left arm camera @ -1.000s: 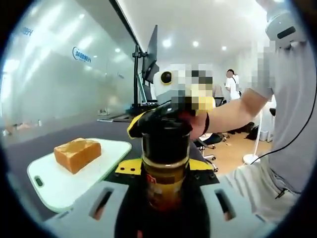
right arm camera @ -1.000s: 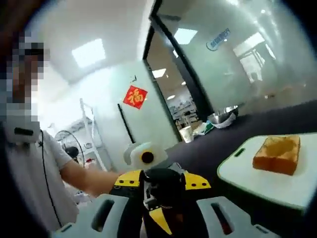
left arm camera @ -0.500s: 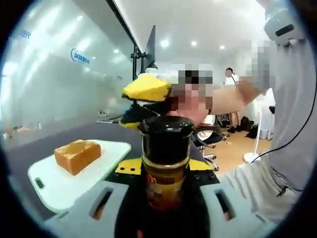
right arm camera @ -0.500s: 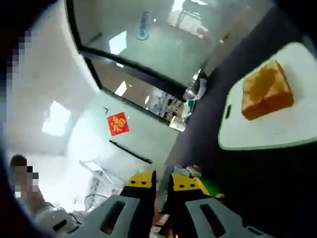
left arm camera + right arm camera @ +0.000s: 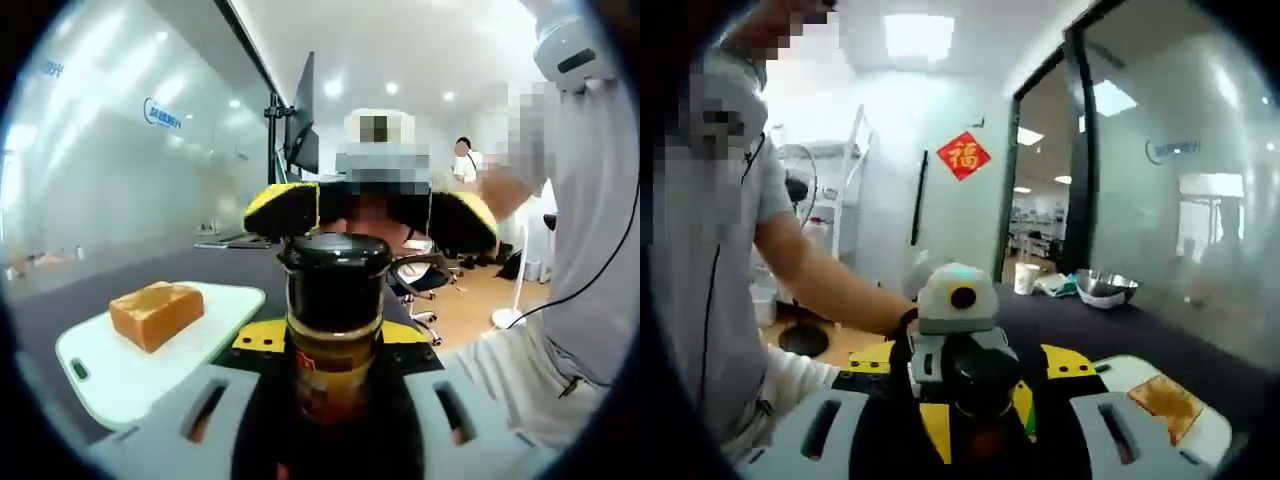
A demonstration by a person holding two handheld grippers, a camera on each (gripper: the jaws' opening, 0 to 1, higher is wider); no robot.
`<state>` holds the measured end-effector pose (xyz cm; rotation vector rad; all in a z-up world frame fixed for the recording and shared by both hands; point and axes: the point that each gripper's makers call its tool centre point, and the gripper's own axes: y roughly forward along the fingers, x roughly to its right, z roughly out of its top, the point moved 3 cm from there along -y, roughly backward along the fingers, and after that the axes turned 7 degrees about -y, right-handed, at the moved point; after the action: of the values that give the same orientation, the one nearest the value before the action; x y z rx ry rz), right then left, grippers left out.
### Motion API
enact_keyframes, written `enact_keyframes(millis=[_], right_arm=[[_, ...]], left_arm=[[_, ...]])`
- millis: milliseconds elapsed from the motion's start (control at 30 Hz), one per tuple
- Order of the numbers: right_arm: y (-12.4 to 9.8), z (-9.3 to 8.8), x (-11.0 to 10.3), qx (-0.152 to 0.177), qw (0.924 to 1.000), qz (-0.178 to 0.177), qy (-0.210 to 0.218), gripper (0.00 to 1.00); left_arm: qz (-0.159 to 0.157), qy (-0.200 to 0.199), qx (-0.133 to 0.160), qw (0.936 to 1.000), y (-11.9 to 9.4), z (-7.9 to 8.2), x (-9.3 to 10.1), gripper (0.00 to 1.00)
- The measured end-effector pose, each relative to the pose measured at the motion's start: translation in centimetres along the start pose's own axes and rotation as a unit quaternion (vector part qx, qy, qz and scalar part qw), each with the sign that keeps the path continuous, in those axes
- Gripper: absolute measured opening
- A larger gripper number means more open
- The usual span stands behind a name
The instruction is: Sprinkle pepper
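The left gripper (image 5: pixel 335 345) is clamped on a dark pepper bottle (image 5: pixel 334 300) held upright near the slice of toast (image 5: pixel 156 311) on the white cutting board (image 5: pixel 120 375), while the right gripper (image 5: pixel 370 212) stands with its yellow-tipped jaws spread apart on either side of the bottle's black cap (image 5: pixel 335 255). In my judgement the task is at an early stage: the cap is still on and no pepper is visible on the toast. Blue lettering on the glass wall (image 5: pixel 163 113) and the bottle's label are too blurred to read; a red diamond sign (image 5: pixel 963 156) bears a single Chinese character.
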<state>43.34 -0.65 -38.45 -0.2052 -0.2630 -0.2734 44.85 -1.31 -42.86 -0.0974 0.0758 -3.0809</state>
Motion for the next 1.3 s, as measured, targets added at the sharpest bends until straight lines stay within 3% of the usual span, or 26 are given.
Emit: enact_keyframes(millis=[67, 100, 167, 300, 400, 433, 700, 800, 867, 1067, 1133, 1300], right_arm=[[0.0, -0.4, 1.0, 0.011, 0.9995, -0.025, 0.017, 0.35], [-0.1, -0.2, 1.0, 0.022, 0.9993, -0.02, 0.024, 0.28], [-0.1, 0.1, 0.8, 0.033, 0.9989, 0.002, 0.033, 0.33], [0.0, -0.1, 0.8, 0.025, 0.9996, 0.007, -0.004, 0.34], [0.0, -0.3, 1.1, 0.02, 0.9996, 0.001, -0.02, 0.3], [-0.1, -0.3, 1.6, 0.019, 0.9988, -0.015, -0.043, 0.26], [0.1, 0.3, 1.1, 0.011, 0.9949, -0.023, -0.098, 0.25], [0.0, 0.2, 1.5, 0.009, 0.9963, -0.023, -0.082, 0.25], [-0.1, 0.1, 1.6, 0.003, 0.9994, -0.021, -0.029, 0.24], [0.0, 0.2, 2.0, -0.023, 0.9995, -0.013, -0.017, 0.23], [-0.1, 0.4, 2.1, -0.015, 0.9996, -0.003, 0.024, 0.23], [-0.3, 0.5, 2.4, -0.003, 0.9981, -0.004, 0.062, 0.23]], left_arm=[[0.0, -0.001, 0.0, 1.0, 0.0, 0.0, 0.0, 0.21], [0.0, -0.002, -0.001, 1.0, 0.0, 0.0, 0.0, 0.21], [0.001, -0.002, -0.001, 1.0, 0.0, -0.1, 0.0, 0.21], [-0.001, -0.006, -0.002, 1.0, 0.0, -0.1, -0.1, 0.21], [-0.002, -0.008, -0.002, 1.0, 0.0, -0.1, -0.1, 0.21], [-0.002, -0.009, -0.002, 1.0, 0.0, -0.1, -0.1, 0.21], [-0.006, -0.013, -0.003, 0.9999, 0.0, 0.0, -0.2, 0.21], [-0.007, -0.013, -0.004, 0.9999, 0.0, -0.1, -0.3, 0.21], [-0.007, -0.015, -0.004, 0.9999, 0.0, -0.1, -0.3, 0.21], [-0.008, -0.021, -0.003, 0.9997, 0.0, -0.1, -0.3, 0.21], [-0.009, -0.019, -0.003, 0.9998, 0.0, -0.1, -0.4, 0.21], [-0.006, -0.019, -0.004, 0.9998, 0.0, -0.2, -0.4, 0.21]])
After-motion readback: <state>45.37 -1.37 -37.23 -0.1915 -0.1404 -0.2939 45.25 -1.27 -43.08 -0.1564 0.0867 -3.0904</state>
